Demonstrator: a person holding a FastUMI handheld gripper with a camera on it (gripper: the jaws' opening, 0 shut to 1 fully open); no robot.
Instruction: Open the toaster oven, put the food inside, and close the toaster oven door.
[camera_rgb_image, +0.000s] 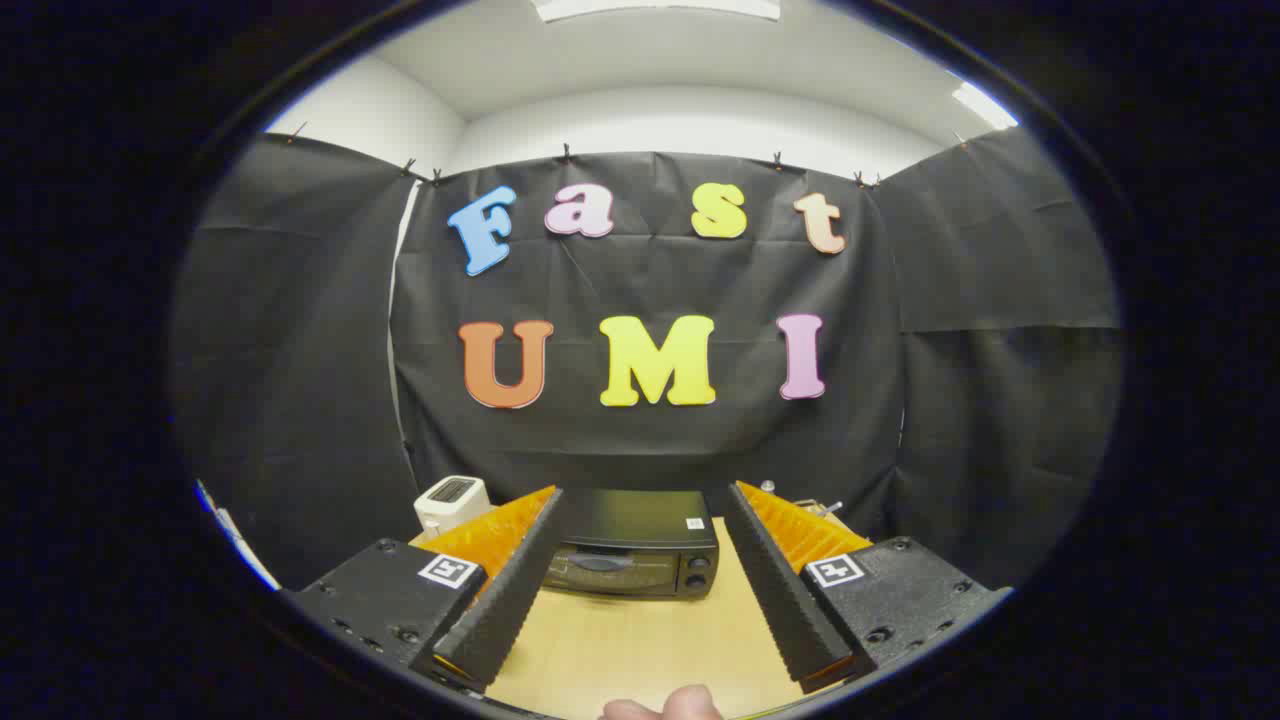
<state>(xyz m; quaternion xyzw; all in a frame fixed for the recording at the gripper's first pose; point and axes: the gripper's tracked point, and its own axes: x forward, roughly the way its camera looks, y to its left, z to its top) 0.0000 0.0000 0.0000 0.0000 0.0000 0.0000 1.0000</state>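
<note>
Black toaster oven (634, 545): door closed, on wooden table (640, 640).
Gripper (645, 500): fingers wide apart, holding nothing, oven beyond them.
White toaster (452, 500): left of oven.

A pale wooden worktop (640, 640) carries the things. A black toaster oven (634, 545) stands on it toward the far edge, door closed and facing the camera, with two knobs at the right of its front. Just beside it to the left stands a small white toaster (451, 503). To the right of the oven, metal items (818, 509) lie partly hidden, too unclear to identify.
</note>
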